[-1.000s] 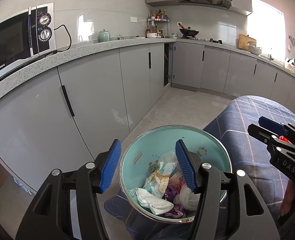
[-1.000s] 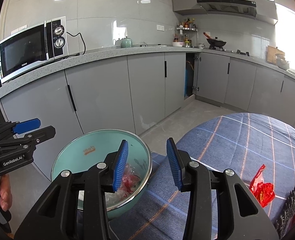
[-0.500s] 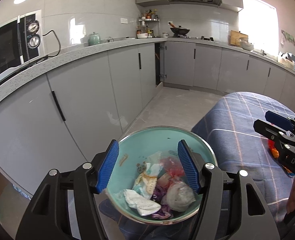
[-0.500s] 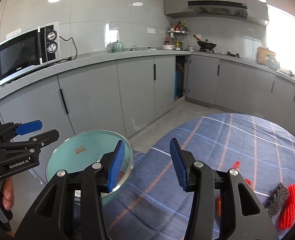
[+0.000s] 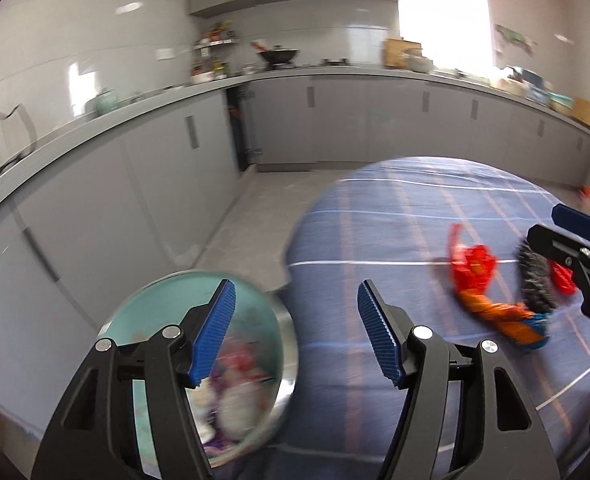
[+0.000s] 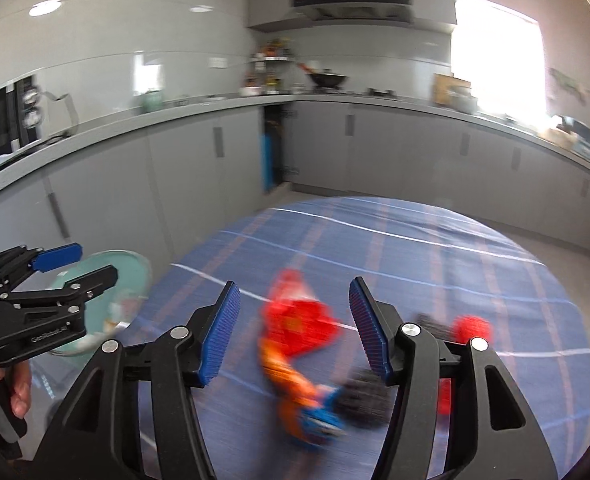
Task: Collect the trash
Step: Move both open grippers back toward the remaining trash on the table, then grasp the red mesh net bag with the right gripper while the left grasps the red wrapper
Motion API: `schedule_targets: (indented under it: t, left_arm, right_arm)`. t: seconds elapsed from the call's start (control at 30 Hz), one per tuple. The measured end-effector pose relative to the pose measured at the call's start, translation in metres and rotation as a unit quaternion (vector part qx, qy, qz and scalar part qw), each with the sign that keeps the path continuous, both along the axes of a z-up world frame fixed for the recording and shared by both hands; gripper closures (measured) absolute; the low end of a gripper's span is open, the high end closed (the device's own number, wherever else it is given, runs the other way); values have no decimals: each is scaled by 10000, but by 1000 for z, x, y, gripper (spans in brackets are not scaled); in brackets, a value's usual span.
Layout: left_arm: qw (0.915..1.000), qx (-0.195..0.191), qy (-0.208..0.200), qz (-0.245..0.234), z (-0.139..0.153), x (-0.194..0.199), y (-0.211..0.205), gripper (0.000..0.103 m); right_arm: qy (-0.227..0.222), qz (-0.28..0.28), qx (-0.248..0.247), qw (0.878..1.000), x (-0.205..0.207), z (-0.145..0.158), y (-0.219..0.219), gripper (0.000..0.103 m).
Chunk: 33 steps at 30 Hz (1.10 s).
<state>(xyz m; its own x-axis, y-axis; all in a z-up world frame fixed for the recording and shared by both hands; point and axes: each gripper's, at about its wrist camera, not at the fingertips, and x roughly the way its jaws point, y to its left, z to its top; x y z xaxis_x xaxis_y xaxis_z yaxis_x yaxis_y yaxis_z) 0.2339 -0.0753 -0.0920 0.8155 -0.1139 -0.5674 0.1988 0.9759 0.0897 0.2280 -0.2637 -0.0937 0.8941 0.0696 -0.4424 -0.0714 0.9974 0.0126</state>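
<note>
Left wrist view: the left gripper (image 5: 295, 332) has its jaws parted and empty; the trash bowl (image 5: 151, 316) sits behind the left jaw.

Right wrist view: the right gripper (image 6: 295, 328) has its jaws opening and empty, framing the red wrapper (image 6: 299, 322) on the tabletop (image 6: 475, 264). A hasty closure could snag the cloth.

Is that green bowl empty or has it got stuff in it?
Not empty: the bowl holds blurred crumpled trash, white, pink and purple.

Each camera sits on its gripper and looks forward and down, close over the blue checked tablecloth (image 5: 395, 248). Both views share the crumpled red wrapper (image 6: 299, 320) and the grey kitchen cabinets (image 6: 407, 148).
</note>
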Motion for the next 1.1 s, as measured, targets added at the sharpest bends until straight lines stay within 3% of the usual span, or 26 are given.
schedule_targets:
  t: [0.2,0.4,0.67,1.0,1.1]
  left_arm:
    - [9984,135,19,-553,-3,5,-54,36]
    - [9954,276,140,-902,-7,10,-97,33]
    - [9935,302,327,-1048,-19,7,-120,32]
    - [9955,215,354,-852,-21,-1,-113,30]
    - [9955,226,441,-808,-26,3,-113,28]
  right_arm:
    - [195,-958,113,9951,-12,-16,-68,42]
    - [415,-1554,291,9866,-16,-32,-113,42]
    - [519,-1790,484,9813,-29,-41,-139,42]
    - [459,-1780,470,9818,-31,-40,-134,39]
    - [620,-1732,353,9823,-20,-40,-128,39]
